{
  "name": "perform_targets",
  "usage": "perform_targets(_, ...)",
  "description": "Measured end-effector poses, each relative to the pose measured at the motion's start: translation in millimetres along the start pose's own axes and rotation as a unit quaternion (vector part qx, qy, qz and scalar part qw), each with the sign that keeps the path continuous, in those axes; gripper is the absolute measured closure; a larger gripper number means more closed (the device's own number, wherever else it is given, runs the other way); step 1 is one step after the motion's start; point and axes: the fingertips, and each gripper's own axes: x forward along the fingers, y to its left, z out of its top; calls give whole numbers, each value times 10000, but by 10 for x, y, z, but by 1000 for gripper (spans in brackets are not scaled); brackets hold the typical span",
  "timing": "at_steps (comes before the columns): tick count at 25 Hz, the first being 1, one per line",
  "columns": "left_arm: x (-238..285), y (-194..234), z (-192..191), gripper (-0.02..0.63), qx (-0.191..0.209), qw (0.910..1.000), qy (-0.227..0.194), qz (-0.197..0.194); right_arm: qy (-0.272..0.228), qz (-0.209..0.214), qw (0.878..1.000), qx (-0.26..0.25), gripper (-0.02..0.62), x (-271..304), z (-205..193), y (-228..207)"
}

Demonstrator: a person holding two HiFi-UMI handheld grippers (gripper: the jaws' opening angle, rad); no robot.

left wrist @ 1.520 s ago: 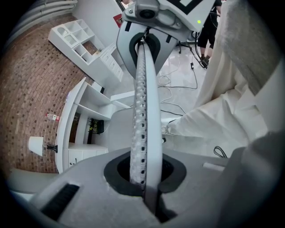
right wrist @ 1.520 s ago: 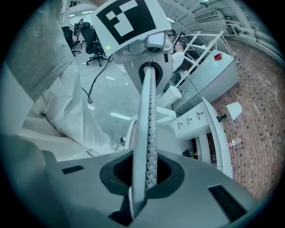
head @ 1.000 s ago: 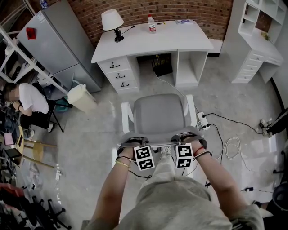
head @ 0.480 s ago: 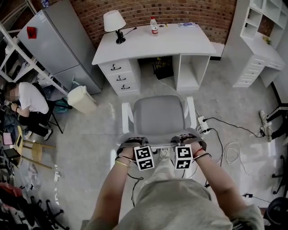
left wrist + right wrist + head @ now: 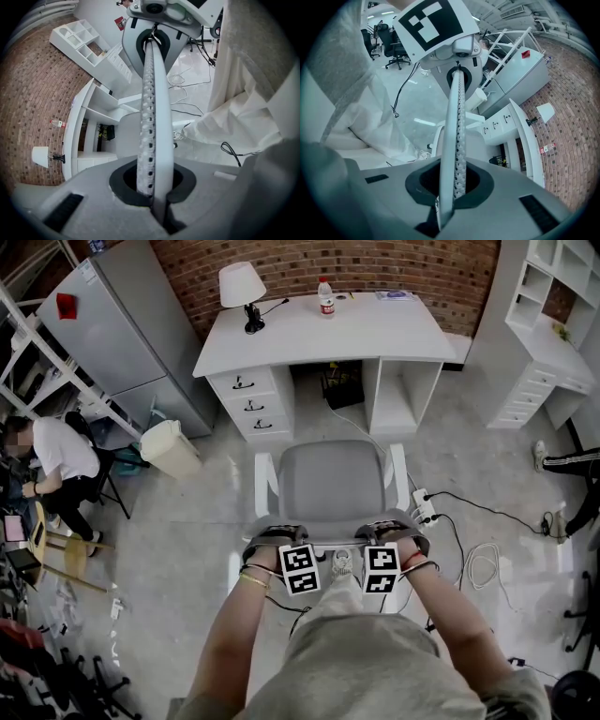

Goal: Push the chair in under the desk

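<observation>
On chair (image 5: pixel 330 486) back, seen edge-on: left tool (image 5: pixel 278 538), right tool (image 5: pixel 388 532) clamped.

I see the chair (image 5: pixel 333 482) a little nearer the desk (image 5: pixel 375 334) than a second ago, with less bare floor between them. The seated person at the left (image 5: pixel 56 454) has straightened up, and a dark-trousered leg (image 5: pixel 570 463) has come in at the right edge.
</observation>
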Motion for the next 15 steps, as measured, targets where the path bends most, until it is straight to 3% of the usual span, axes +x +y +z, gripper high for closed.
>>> perform_targets(15,114,290,-52,592,14,10000,12,15,13,-27,10000,-19,575,114,-31,-289)
